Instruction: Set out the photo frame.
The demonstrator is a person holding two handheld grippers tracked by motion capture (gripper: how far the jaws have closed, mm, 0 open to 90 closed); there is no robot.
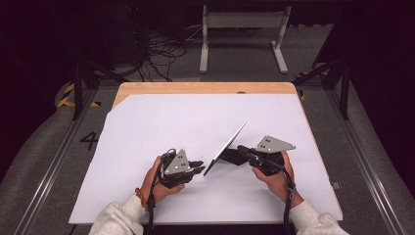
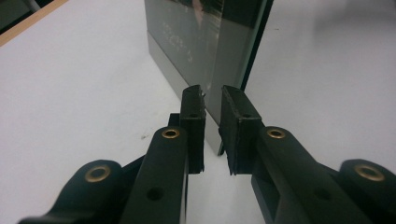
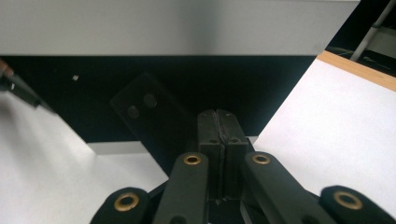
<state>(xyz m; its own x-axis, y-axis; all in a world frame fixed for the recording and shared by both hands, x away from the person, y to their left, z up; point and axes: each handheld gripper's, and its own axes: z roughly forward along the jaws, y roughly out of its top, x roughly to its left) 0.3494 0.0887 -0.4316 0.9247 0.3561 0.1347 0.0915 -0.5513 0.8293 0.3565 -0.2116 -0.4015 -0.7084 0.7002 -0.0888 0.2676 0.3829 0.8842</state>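
Tabletop: white sheet [image 1: 147, 147] laid over a pale wooden top whose edge [image 1: 195, 88] shows at the far side; matte and smooth. Grey carpet and dark cables lie on the floor beyond.
Writing: a "4" [image 1: 89, 140] marked on the floor left of the tabletop. Faint pale marks [image 2: 175, 39] show on the panel's glossy face, too blurred to read.
Panel: thin, flat, rectangular tablet-like panel [image 1: 226, 147] standing tilted near the middle of the tabletop, between the two grippers, its low end toward the person. Its face is dark, glossy and reflective with a grey band [image 2: 163, 60] along one edge (seen in the left gripper view).
Stand: dark backing with a black plate [image 3: 149, 116] bearing two round spots, behind the panel on the right gripper's side.
Left gripper [image 1: 195, 169]: black, grey three-cornered plate on top; its fingers [image 2: 192, 116] stand a narrow way apart, the panel's near corner just beyond the tips, not pressed by either pad.
Right gripper [image 3: 217, 114]: fingers [image 3: 208, 135] pressed together, up against the dark back of the panel; whether anything thin is pinched cannot be told.
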